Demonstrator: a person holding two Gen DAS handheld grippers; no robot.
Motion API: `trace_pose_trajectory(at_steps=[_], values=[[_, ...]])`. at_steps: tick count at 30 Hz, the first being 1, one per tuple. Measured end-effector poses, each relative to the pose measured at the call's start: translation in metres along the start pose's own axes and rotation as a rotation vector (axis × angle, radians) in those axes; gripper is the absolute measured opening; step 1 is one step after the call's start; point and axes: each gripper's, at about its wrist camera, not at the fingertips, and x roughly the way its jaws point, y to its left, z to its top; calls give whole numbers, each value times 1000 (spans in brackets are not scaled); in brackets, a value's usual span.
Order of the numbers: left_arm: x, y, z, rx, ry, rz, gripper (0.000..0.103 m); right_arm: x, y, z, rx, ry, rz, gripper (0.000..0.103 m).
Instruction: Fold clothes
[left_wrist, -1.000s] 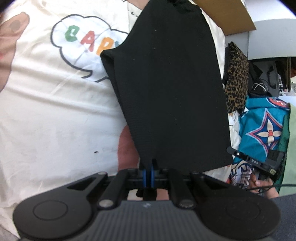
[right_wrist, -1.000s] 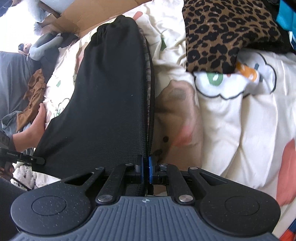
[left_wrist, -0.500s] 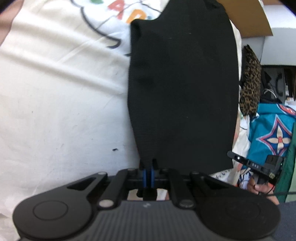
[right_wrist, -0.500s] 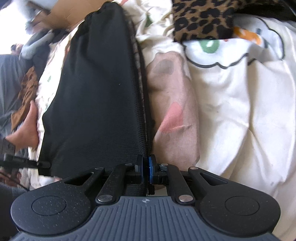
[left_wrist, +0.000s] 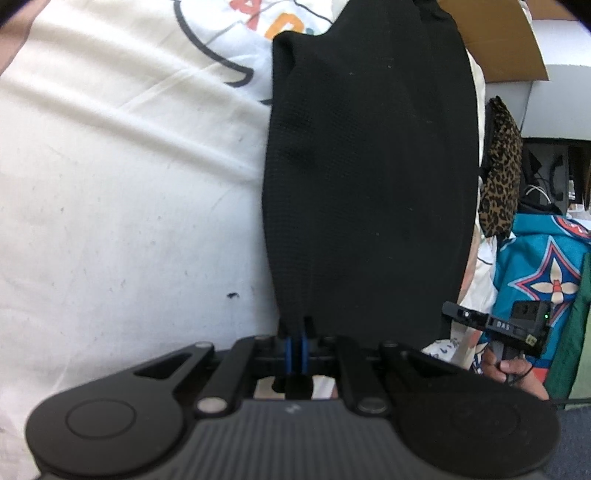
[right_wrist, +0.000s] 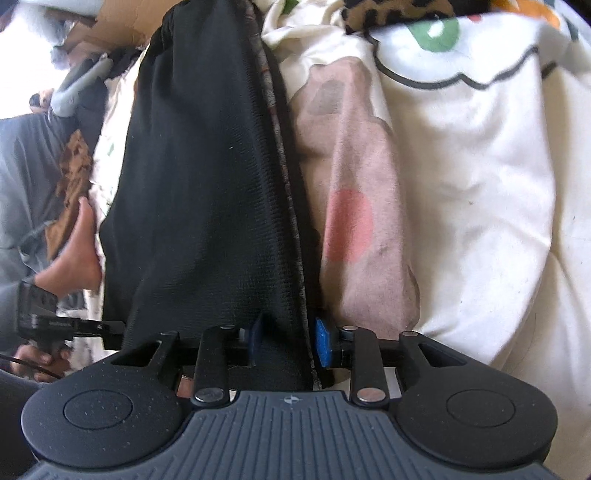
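Now | left fingers (left_wrist: 295, 345) clamped on black garment (left_wrist: 369, 184) | right fingers (right_wrist: 288, 341) apart around it | leopard cloth (left_wrist: 498, 177) beside

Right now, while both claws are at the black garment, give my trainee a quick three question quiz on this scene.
1. True or false: the left claw is shut on the black garment.
2. Multiple choice: the right claw is A) shut tight, B) open with fabric between its pads, C) out of view.
3. Fill in: beyond the garment's far right edge in the left wrist view sits a ___-print cloth.

Key: 1 true; 2 B; 3 leopard.
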Motion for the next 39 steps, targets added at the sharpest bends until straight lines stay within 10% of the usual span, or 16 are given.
trace_pose_trajectory(at_steps=[6, 10, 39], values=[[0, 0, -1, 6, 0, 6, 6, 9, 3, 10, -25, 54, 27, 32], [-3, -1, -5, -12, -5, 5, 6, 13, 15, 10, -63, 82, -17, 7], [-143, -80, -21, 140, -83, 85, 5, -96, 145, -30, -66, -155, -59, 3]])
